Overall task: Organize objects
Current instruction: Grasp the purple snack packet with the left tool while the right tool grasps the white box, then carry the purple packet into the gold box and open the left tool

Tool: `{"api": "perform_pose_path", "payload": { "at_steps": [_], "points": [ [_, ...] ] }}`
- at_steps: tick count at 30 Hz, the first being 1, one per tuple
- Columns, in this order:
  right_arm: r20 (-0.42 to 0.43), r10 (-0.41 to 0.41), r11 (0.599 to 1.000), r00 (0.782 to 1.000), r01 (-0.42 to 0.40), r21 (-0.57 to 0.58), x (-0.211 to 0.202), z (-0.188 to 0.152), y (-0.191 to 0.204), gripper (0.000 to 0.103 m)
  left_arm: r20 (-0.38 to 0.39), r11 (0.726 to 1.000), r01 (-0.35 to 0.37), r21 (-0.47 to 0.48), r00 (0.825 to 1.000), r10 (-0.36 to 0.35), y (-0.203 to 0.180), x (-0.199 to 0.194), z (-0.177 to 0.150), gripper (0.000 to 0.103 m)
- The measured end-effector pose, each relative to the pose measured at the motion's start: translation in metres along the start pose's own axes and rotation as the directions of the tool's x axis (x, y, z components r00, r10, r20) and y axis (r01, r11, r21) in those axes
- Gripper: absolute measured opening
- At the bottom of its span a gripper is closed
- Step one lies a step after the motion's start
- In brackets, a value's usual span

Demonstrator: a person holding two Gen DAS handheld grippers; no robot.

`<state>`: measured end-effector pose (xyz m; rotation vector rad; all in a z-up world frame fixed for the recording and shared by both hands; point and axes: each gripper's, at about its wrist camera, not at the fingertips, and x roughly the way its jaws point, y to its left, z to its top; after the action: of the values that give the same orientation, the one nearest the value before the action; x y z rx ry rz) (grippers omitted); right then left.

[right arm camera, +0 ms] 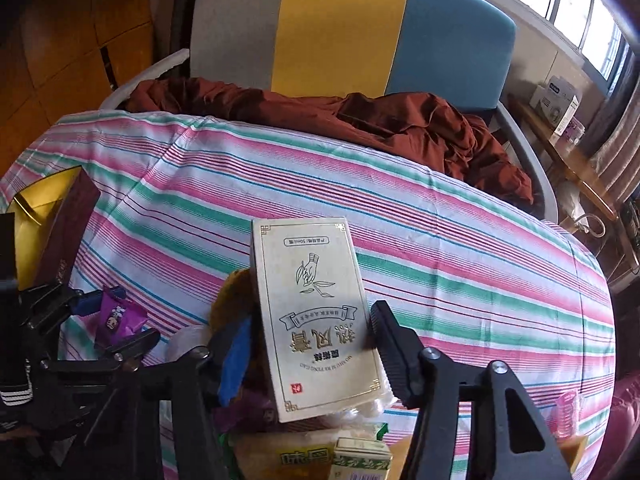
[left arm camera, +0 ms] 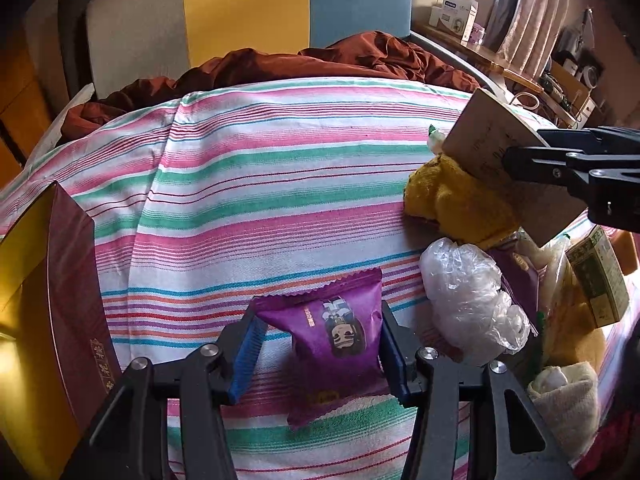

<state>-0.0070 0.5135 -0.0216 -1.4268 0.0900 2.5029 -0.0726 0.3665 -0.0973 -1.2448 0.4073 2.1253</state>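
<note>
Left gripper (left arm camera: 320, 344) is closing its blue pads on both sides of a purple snack packet (left arm camera: 336, 332), jaws narrowed to the packet's width; the packet is lying just over the striped sheet (left arm camera: 280, 184), and whether it is lifted clear I cannot tell.

Right gripper (right arm camera: 308, 344) is clamping a cream carton (right arm camera: 316, 316) by its two long edges, jaws partly closed and pressing on it. The carton is standing tilted above the heap of loose items at the near right.

Step in hand, as I read it: both grippers are each holding one item picked from the heap, ahead of sorting. The next move is likely calling for carrying each item away without dragging its neighbours, then setting it in a chosen spot.

Heap beside the left gripper: crumpled clear plastic bag (left arm camera: 472, 296), yellow knitted cloth (left arm camera: 456, 200), small green-printed box (left arm camera: 600, 280), a pale rolled towel (left arm camera: 564, 392).

Container: a maroon box with gold lining (left arm camera: 48, 280) is standing open at the left edge of the sheet. Its inside is mostly hidden; nothing is showing in the part visible. It seems the likely destination.

Farther back, a rust-brown blanket (right arm camera: 400, 120) is lying bunched against a grey, yellow and blue headboard (right arm camera: 340, 28).
</note>
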Motion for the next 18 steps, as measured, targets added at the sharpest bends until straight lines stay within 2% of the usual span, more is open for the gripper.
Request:
{"api": "perform_pose_path", "payload": {
  "at_steps": [2, 5, 7, 9, 14, 18],
  "points": [
    [0.026, -0.017, 0.999, 1.0, 0.016, 0.033, -0.009, -0.001, 0.0, 0.054, 0.006, 1.0, -0.012, 0.008, 1.0, 0.012, -0.001, 0.0, -0.001, 0.05],
    [0.055, 0.005, 0.996, 0.999, -0.009, 0.09, -0.021, 0.0, 0.001, 0.054, 0.007, 1.0, -0.016, 0.012, 1.0, 0.015, -0.001, -0.001, -0.001, 0.048],
    [0.077, 0.02, 0.994, 0.997, -0.028, 0.107, -0.031, -0.003, 0.007, 0.054, 0.008, 1.0, -0.018, 0.002, 1.0, 0.018, 0.002, -0.004, -0.002, 0.04],
    [0.099, 0.035, 0.992, 0.994, -0.046, 0.118, -0.041, -0.008, 0.016, 0.054, 0.006, 1.0, -0.01, -0.007, 1.0, 0.01, 0.004, -0.007, -0.003, 0.037],
    [0.148, 0.075, 0.987, 0.986, -0.094, 0.129, -0.059, -0.029, 0.04, 0.054, 0.025, 1.0, 0.023, -0.013, 0.999, -0.023, 0.007, -0.027, -0.019, 0.037],
    [0.163, 0.13, 0.98, 0.978, -0.151, 0.129, -0.062, -0.044, 0.054, 0.054, 0.077, 0.999, 0.051, -0.004, 0.996, -0.051, 0.002, -0.053, -0.031, 0.037]
  ]
}}
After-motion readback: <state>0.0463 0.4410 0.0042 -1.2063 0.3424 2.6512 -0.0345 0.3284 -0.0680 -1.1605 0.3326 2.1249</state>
